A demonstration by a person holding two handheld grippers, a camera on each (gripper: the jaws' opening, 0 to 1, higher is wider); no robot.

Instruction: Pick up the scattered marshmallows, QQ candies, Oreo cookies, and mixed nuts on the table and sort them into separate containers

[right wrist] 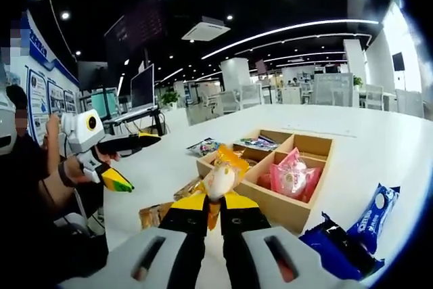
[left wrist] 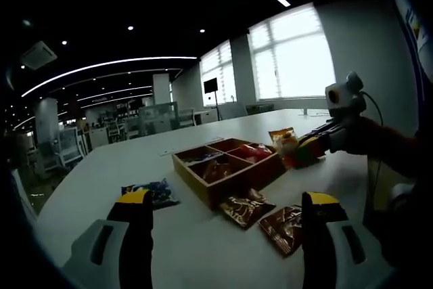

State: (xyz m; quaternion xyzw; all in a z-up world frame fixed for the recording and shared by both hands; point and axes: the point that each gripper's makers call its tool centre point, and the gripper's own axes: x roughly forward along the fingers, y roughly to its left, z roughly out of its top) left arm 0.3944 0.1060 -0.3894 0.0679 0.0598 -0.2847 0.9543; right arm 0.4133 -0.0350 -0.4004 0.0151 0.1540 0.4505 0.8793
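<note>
Right gripper view: right hand-held gripper (right wrist: pixel 220 202) clamped on an orange-yellow snack packet (right wrist: pixel 223 172), long axis upright, wooden tray (right wrist: pixel 287 211) just ahead, slightly right; left hand-held gripper (left wrist: pixel 226 218) apart, farther.

Bright windows (left wrist: pixel 291 55); monitor on stand (right wrist: pixel 142 88), ceiling light strips (left wrist: pixel 108 67), wall poster (right wrist: pixel 37 103)

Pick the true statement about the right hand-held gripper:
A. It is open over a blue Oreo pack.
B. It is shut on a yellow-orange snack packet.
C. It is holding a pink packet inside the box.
B: in the right gripper view, the right hand-held gripper has its jaws closed on the yellow-orange snack packet, held in front of the wooden box.
</note>
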